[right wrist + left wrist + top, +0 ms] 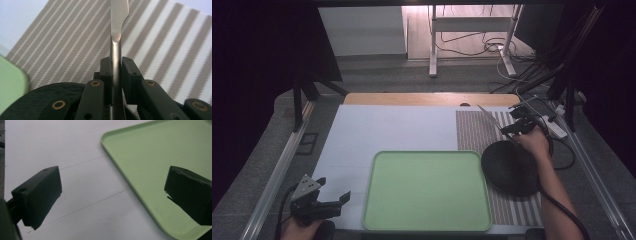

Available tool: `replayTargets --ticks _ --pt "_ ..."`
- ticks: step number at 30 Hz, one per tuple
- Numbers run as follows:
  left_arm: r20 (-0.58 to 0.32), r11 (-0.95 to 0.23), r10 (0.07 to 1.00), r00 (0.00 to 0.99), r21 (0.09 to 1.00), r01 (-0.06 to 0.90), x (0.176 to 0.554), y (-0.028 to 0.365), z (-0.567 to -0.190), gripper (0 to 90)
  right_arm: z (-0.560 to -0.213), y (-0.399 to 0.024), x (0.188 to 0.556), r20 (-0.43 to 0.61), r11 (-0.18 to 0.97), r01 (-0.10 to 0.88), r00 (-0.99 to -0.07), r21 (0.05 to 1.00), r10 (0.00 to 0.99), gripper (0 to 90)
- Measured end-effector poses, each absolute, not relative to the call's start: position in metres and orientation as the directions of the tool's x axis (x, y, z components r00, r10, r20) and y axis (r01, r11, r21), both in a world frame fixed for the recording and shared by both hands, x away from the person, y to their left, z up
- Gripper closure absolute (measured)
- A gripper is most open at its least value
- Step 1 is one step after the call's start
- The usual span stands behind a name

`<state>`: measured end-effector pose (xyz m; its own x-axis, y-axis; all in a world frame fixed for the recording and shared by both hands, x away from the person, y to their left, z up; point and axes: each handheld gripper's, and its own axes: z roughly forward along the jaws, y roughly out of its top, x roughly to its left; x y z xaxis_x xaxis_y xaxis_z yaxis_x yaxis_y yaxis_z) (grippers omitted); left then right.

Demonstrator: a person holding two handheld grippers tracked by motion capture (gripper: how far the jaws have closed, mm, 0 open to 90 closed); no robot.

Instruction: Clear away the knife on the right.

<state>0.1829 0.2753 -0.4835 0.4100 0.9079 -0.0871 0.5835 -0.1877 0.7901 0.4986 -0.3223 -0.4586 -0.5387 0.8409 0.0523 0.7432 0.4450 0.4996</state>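
Observation:
My right gripper (513, 128) is shut on the handle of a silver table knife (488, 114), held just above a striped placemat (474, 131), with the blade pointing to the far left. In the right gripper view the knife (119, 15) runs straight up between the two jaws of my right gripper (116, 65), which press on both sides of it. A round black plate (509, 168) lies on the placemat just below that hand. My left gripper (333, 191) rests at the near left corner, open and holding nothing, beside a green tray (428, 229).
White paper (387, 127) covers the tabletop. In the left gripper view the tray's rim (117, 165) lies between the open jaws of my left gripper (112, 195). Cables and a power strip (554, 127) lie off the right edge. Metal rails run along both sides.

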Motion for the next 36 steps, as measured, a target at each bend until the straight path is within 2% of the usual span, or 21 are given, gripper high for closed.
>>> replayTargets --ticks 16,36 --pt "-0.089 -0.186 0.908 0.409 0.79 0.585 0.183 0.275 -0.484 1.9 -0.462 -0.29 0.454 0.048 0.494 0.723 -0.586 0.483 0.809 80.0" --pt "-0.089 -0.186 0.908 0.409 0.79 0.584 0.183 0.275 -0.484 1.6 -0.458 -0.249 0.384 0.035 0.594 0.636 -0.697 0.493 0.717 80.0"
